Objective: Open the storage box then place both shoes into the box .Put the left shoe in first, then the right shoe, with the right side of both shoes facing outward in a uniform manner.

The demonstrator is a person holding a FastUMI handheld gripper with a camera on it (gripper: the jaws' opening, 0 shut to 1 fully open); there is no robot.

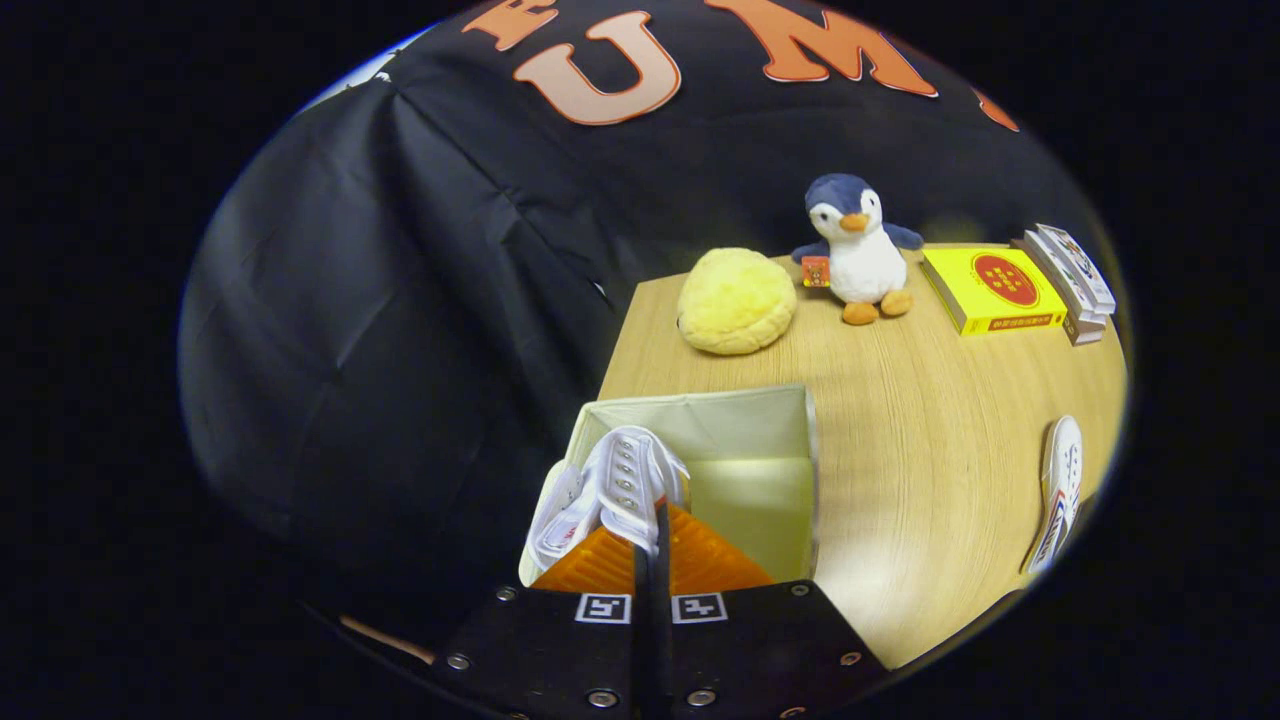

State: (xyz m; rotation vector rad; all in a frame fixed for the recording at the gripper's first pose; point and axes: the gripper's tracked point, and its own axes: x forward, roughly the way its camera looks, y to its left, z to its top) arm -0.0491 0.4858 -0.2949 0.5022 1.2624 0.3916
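Over the open storage box (745,440), the gripper (650,525) clamps one white shoe (610,490).
Second shoe (1058,490) waits on the table (900,420) at three o'clock.

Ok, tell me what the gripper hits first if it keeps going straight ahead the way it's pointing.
The gripper, shut on a white shoe, points into the open storage box. Going straight on, the shoe would probably meet the box's inside, its floor or far wall; depth is hard to judge here.
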